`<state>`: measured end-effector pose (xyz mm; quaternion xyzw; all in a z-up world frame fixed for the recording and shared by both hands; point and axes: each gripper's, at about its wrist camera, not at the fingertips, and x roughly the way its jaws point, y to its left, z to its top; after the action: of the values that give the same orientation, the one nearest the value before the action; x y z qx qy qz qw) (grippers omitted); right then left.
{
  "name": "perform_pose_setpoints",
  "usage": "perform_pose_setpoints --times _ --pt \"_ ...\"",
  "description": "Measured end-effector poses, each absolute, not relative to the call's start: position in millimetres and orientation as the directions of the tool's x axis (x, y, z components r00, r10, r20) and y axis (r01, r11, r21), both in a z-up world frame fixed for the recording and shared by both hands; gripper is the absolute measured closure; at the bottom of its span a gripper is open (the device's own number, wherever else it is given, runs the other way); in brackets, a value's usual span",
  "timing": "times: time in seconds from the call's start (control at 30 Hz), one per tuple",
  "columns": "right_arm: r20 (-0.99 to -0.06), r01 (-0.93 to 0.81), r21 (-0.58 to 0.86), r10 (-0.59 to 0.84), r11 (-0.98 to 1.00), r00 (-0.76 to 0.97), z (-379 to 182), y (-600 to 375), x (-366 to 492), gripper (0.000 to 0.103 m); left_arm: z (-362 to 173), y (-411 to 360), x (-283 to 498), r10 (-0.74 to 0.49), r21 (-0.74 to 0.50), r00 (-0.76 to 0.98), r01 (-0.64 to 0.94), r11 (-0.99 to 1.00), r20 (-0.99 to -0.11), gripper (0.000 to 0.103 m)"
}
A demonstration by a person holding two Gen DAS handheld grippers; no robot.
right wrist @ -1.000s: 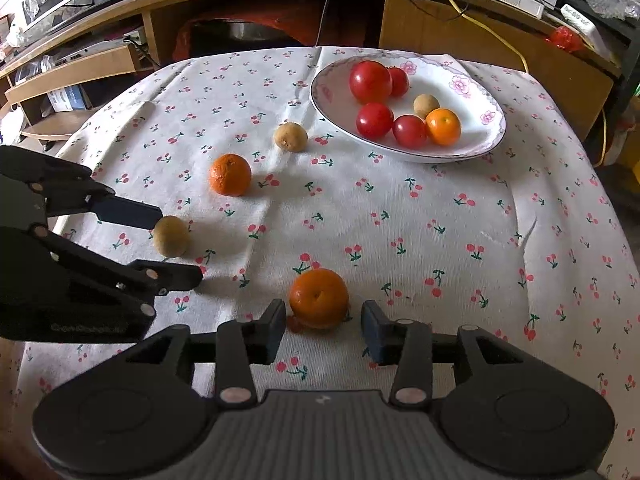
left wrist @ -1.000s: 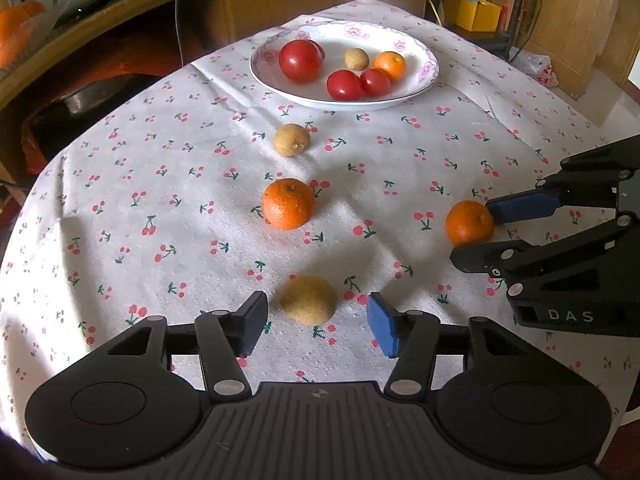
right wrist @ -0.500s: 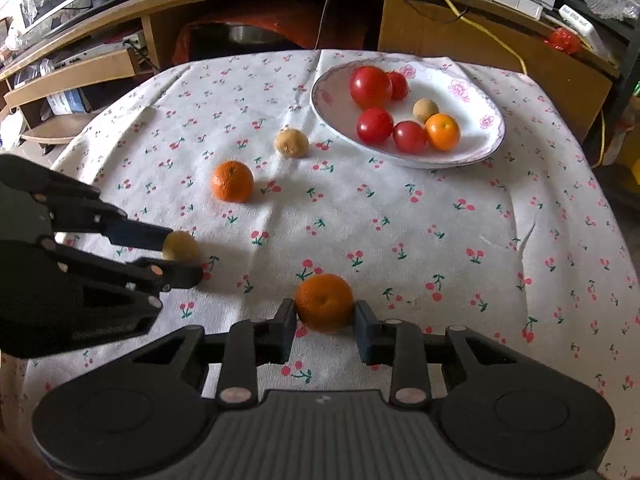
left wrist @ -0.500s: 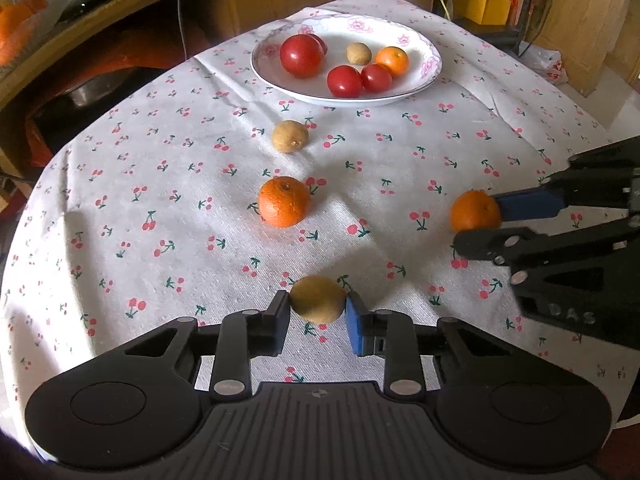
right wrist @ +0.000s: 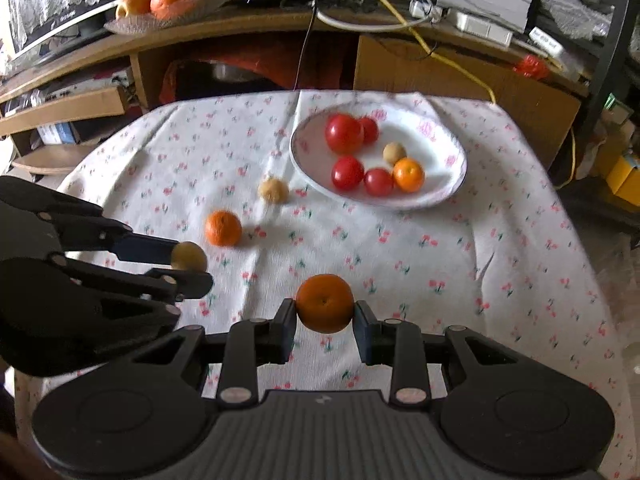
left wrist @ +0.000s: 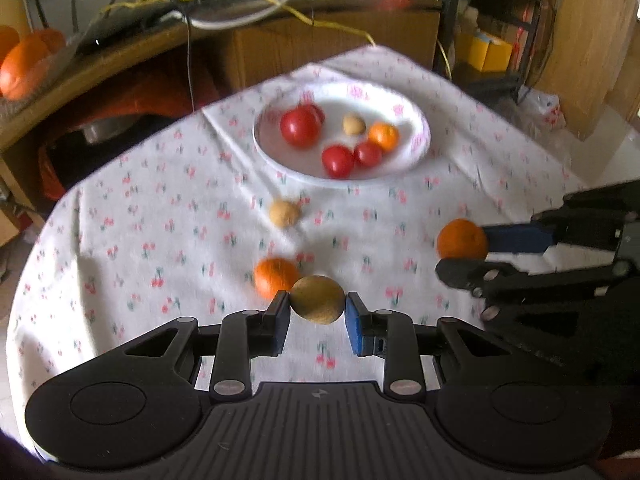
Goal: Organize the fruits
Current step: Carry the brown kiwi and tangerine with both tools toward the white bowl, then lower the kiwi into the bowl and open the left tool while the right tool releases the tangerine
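above the tablecloth [left wrist: 120,240], left hand-held gripper [left wrist: 317,316] clamps a brown fruit [left wrist: 317,299]; right hand-held gripper [right wrist: 325,322] clamps an orange [right wrist: 325,303].

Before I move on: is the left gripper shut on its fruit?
Shut: the left gripper presses both fingers against the brown fruit.

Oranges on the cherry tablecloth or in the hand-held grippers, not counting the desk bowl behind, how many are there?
3. One orange is clamped in the right hand-held gripper, one lies loose on the tablecloth, and one small orange sits in the white plate. None looks hidden.
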<state>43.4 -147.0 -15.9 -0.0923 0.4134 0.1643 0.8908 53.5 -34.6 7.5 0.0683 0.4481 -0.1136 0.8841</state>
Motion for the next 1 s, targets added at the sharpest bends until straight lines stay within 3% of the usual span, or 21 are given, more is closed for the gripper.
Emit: perform_pose_setpoints --times 0.43,1.0 --pt "-0.737 -0.269 0.047 0.215 0.962 0.640 11.6 -153.9 92.5 0.072 33.5 -44.6 107.6 -0.147 0.005 0.624 0.236 0.972 -0.767 0.067" --pt "-0.749 -0.217 0.076 0.199 0.973 0.632 3.2 -172.7 168.5 0.072 15.1 -52.8 178.8 -0.158 -0.036 0.585 0.214 0.976 -0.795 0.067"
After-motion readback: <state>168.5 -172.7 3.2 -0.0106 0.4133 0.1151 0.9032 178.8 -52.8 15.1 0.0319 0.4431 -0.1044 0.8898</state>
